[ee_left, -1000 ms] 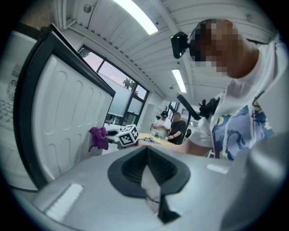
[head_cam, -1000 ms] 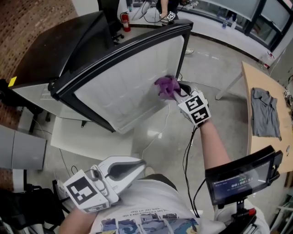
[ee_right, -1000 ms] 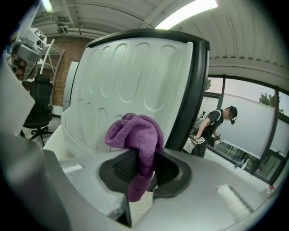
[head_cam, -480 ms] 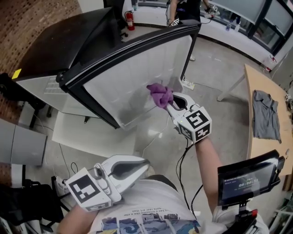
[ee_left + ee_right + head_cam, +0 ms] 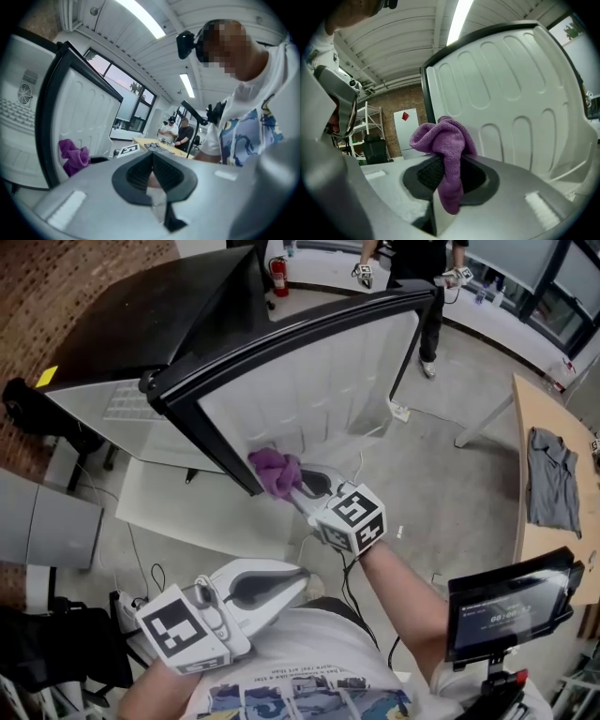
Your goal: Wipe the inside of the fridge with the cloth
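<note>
A grey concrete floor (image 5: 450, 493) lies beneath the open fridge door (image 5: 319, 399). The purple cloth (image 5: 275, 471) is clamped in the right gripper (image 5: 292, 486) against the door's lower black edge. The left gripper (image 5: 292, 576) is held closed and empty, well below the door.

Left gripper (image 5: 296, 575): pale grey shell, dark ribbed jaw pads | right gripper (image 5: 298, 486): same build | left marker cube (image 5: 176, 629), right marker cube (image 5: 352, 518): white faces, black square codes | black cable (image 5: 347, 582) trailing from right gripper | shirt (image 5: 291, 681): white, short-sleeved, blue printed graphic | head camera (image 5: 186, 43): black
</note>
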### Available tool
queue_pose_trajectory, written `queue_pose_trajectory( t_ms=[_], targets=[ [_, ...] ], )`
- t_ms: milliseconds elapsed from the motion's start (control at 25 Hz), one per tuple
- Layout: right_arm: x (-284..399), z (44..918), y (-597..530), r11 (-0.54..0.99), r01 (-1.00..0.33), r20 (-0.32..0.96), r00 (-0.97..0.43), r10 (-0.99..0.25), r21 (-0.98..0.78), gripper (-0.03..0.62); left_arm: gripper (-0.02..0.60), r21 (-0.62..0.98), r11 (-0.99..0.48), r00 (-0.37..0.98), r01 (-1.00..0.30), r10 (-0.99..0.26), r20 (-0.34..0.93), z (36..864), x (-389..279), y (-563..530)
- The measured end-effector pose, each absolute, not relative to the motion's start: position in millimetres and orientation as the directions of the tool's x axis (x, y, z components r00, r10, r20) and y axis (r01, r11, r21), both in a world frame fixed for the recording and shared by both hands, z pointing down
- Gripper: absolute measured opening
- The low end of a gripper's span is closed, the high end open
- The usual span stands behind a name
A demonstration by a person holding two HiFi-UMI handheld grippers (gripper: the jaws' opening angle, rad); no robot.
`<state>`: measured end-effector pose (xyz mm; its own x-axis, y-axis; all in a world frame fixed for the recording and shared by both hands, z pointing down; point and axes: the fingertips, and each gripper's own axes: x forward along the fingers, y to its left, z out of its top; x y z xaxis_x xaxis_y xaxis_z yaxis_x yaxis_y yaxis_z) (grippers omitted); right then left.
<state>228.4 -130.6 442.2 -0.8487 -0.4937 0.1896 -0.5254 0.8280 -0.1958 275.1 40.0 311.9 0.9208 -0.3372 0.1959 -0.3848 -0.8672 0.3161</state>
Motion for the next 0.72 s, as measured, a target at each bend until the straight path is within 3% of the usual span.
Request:
queue_pose_trajectory(
  t_ms=[320, 720],
  targets=[
    [227.9, 489.6, -138.1, 0.813, -0.564, 0.285, -0.811, -0.512, -0.146, 0.080, 0.005, 0.324, -0.844, 0.903, -0.427, -0.381, 0.197, 314.2, 257.5, 41.3],
    [268.9, 493.7, -168.2, 0.770, -0.629, 0.302, -0.758, -0.578, -0.105, 0.080, 0.005, 0.344, -0.842, 0.909, -0.416, -0.376, 0.180, 310.4, 267.0, 38.8]
  ],
)
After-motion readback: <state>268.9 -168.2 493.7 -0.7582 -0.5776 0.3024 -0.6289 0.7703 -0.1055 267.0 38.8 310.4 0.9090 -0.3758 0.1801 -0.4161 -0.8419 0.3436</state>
